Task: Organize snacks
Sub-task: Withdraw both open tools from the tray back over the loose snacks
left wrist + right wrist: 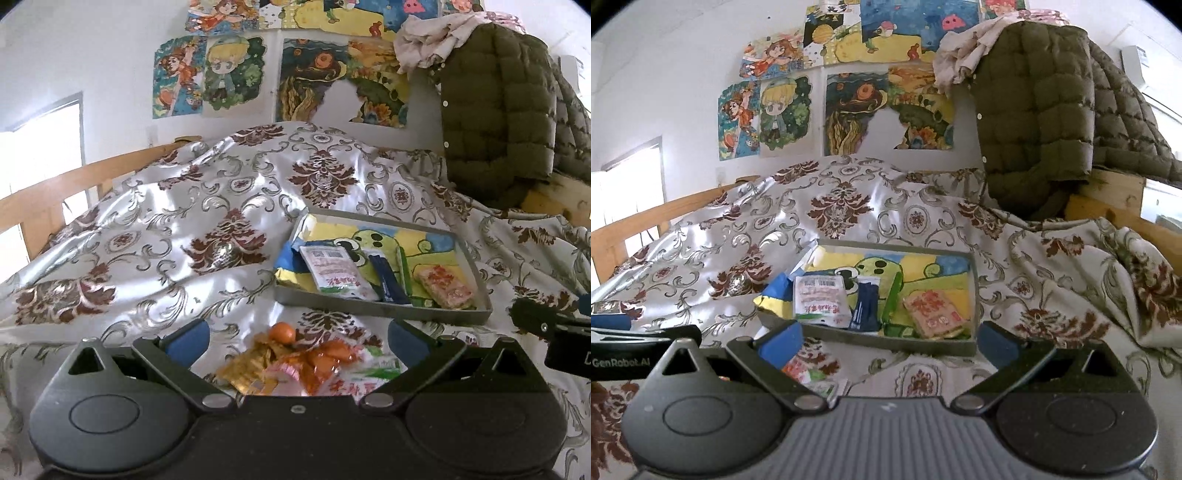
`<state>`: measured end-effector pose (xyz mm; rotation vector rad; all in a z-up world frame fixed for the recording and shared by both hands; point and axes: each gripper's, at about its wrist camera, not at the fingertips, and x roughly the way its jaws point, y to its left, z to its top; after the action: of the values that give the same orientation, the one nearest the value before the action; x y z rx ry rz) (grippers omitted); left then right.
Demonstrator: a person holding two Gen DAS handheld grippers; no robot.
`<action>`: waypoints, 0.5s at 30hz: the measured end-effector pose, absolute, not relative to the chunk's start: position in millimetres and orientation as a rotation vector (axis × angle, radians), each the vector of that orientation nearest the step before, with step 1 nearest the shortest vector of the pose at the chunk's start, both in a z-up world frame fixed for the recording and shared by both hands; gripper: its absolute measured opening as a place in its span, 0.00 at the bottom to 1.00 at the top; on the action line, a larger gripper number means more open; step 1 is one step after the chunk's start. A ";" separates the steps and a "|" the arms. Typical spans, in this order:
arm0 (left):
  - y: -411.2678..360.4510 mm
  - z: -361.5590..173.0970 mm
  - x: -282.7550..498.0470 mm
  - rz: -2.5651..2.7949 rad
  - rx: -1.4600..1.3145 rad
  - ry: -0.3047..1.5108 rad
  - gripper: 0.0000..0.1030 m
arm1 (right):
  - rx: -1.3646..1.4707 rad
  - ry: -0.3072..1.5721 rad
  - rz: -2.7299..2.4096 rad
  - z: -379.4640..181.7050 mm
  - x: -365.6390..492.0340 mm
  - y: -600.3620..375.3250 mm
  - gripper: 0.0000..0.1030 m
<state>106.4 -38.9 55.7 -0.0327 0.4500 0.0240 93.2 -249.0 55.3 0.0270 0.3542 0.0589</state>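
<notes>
Surface: we work over a bed draped in a glossy damask bedspread (229, 206), rumpled and sloping.
Tray: the grey tray (476, 266) sits on the spread, lined with a cartoon picture, already holding a white sachet (336, 273), a dark blue stick pack (388, 280) and a red-printed cracker pack (443, 288).
Loose snacks: a pile lies on the spread in front of the tray, between our left fingers: a small orange (282, 332), a yellow wrapper (247, 369), an orange wrapper (321, 365).
Left gripper (298, 341): fingers spread wide, holding nothing, poised over the pile.
Right gripper (888, 343): fingers also wide apart and empty, facing the tray's near wall.
Progress: we judge the sorting about half done.
Risk, orange: it may roll away down the slick fabric if nudged.
Risk, wrappers: overlapping packets may come up together or slip from the pads.
Risk, tray: on soft bedding it could tip if pressed at the rim.
</notes>
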 end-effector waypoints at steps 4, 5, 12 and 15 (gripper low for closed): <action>-36.2 49.2 92.9 0.037 -0.037 0.455 0.99 | 0.033 0.358 0.056 49.4 78.5 -247.1 1.00; -36.0 46.8 89.4 0.037 -0.039 0.457 0.99 | 0.033 0.363 0.055 47.6 75.0 -246.5 1.00; -31.7 24.3 63.7 0.034 -0.023 0.495 0.99 | 0.038 0.387 0.055 35.0 56.5 -246.2 1.00; -29.3 14.6 54.9 0.039 -0.013 0.513 0.99 | 0.043 0.398 0.053 28.0 48.9 -245.8 1.00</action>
<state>54.9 -29.3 14.6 -0.0130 0.5132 0.0386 48.9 -245.8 28.0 0.0427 0.3980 0.0532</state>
